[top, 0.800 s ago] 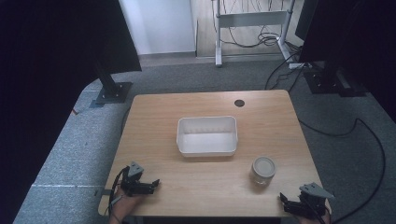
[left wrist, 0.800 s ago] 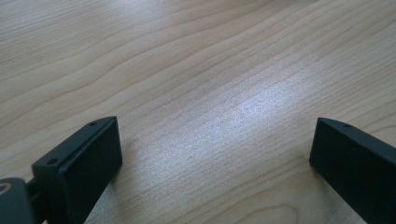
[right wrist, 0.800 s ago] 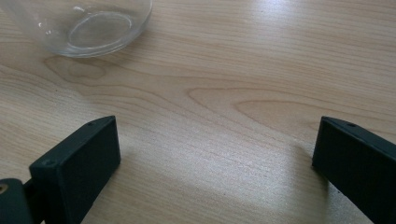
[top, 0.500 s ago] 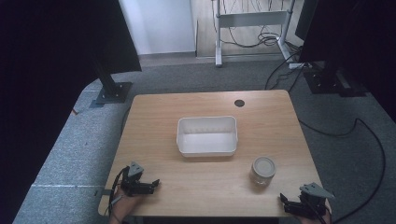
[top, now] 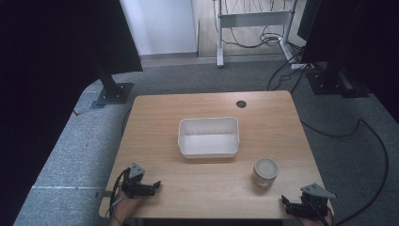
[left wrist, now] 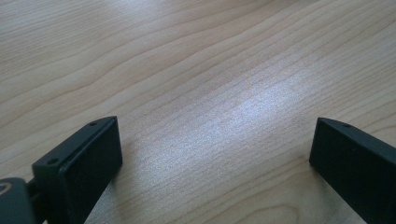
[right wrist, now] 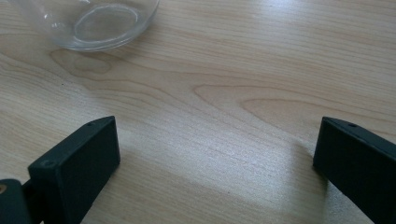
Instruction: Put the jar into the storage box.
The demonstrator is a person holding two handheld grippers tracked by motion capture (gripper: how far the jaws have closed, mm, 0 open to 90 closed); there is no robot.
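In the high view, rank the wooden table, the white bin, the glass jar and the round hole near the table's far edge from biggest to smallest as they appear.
1. Wooden table
2. White bin
3. Glass jar
4. Round hole

No close calls.

a lab or test room: grey carpet (top: 70,155), black stands (top: 110,89), loose floor cables (top: 367,136), one bare wooden tabletop (top: 155,113).

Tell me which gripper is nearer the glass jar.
Right. The right gripper sits at the table's near right corner, just past the glass jar. The left gripper rests at the near left corner, far across the wooden table from it.
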